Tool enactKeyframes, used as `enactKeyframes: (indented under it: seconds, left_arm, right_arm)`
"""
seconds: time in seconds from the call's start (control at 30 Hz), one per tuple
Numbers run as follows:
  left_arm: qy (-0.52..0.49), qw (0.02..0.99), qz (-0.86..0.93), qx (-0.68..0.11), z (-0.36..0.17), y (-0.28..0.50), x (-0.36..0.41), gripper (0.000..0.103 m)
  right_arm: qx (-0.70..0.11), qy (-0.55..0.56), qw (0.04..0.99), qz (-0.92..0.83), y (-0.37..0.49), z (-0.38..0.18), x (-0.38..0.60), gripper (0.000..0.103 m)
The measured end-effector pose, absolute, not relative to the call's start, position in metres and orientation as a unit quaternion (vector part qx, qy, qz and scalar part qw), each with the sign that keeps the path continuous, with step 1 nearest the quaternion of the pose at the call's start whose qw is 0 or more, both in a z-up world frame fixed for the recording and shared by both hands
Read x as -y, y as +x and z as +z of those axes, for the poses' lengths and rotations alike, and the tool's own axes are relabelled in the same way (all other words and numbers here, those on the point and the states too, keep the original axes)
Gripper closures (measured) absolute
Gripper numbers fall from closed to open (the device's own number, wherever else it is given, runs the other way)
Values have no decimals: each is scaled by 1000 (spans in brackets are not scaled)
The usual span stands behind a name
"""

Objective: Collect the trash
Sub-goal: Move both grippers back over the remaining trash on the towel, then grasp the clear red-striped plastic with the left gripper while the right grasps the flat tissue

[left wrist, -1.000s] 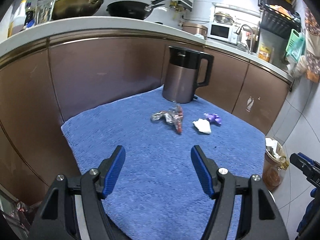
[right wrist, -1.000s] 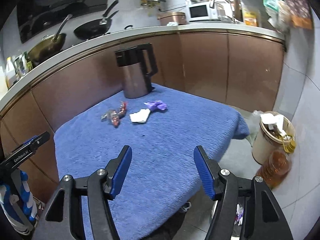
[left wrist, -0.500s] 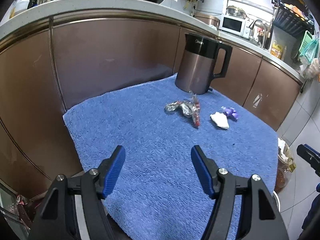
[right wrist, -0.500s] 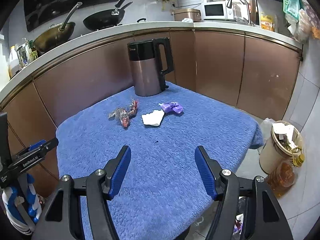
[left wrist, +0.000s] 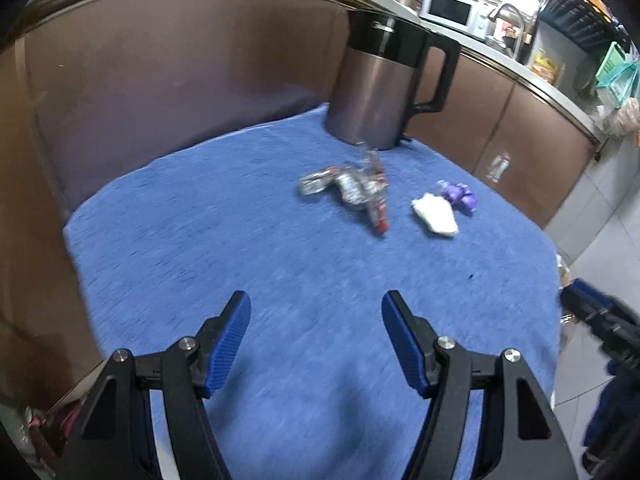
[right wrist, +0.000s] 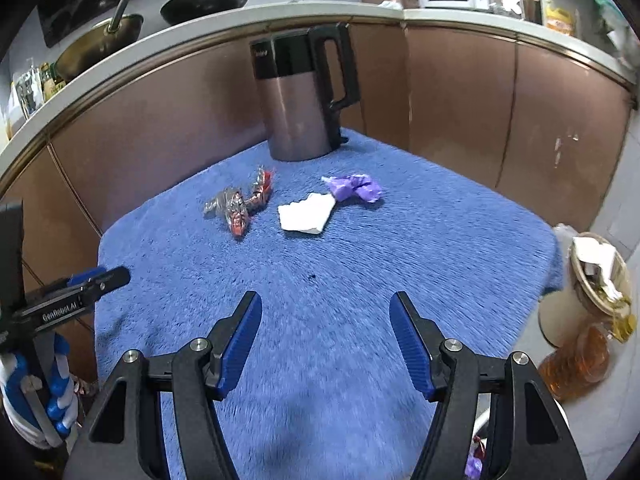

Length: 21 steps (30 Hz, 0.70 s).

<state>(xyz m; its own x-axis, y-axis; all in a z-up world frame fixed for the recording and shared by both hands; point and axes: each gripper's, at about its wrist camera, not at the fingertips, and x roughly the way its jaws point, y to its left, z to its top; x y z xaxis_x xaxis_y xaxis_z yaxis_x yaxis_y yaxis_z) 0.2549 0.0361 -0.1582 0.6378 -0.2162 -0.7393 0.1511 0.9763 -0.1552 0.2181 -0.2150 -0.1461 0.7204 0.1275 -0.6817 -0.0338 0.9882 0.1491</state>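
Three bits of trash lie on a blue towel-covered table [left wrist: 240,248] [right wrist: 400,248]: a crumpled silver and red foil wrapper [left wrist: 352,190] [right wrist: 240,206], a white paper scrap [left wrist: 436,218] [right wrist: 306,218] and a purple wrapper [left wrist: 462,196] [right wrist: 354,188]. My left gripper [left wrist: 316,304] hangs open over the near part of the towel, well short of the foil wrapper, with nothing between its blue pads. My right gripper [right wrist: 326,304] is open too, short of the white scrap. The left gripper [right wrist: 80,292] also shows at the left edge of the right wrist view.
A brown and black electric kettle [left wrist: 380,84] [right wrist: 304,96] stands at the towel's far edge, just behind the trash. Brown cabinet doors [right wrist: 460,96] wrap around the back. On the floor to the right stand a full bin [right wrist: 596,276] and an amber oil bottle [right wrist: 576,364].
Both grippers have moved forward and down toward the table; the trash and kettle now look larger and nearer. Neither gripper's jaw spread has visibly changed.
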Motion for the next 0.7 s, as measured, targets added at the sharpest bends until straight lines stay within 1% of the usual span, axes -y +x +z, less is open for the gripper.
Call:
enactKeyframes:
  seconds: [0.2, 0.4, 0.57, 0.6, 0.7]
  left_arm:
    - [-43, 893, -135, -427, -165, 321, -5, 37]
    - [-58, 877, -142, -456, -185, 385, 17, 37]
    - [-76, 866, -140, -475, -204, 406, 21, 39]
    - [-78, 864, -141, -477, -206, 409, 21, 40]
    - [-88, 862, -146, -478, -212, 409, 18, 48]
  right_arm:
    - [-383, 60, 918, 80, 272, -168, 207, 37]
    - [-390, 77, 912, 98, 327, -187, 206, 39]
    - [-398, 114, 905, 96, 371, -199, 211, 41]
    - [-402, 114, 904, 95, 376, -201, 210, 43]
    - [-411, 120, 899, 91, 388, -209, 209, 45]
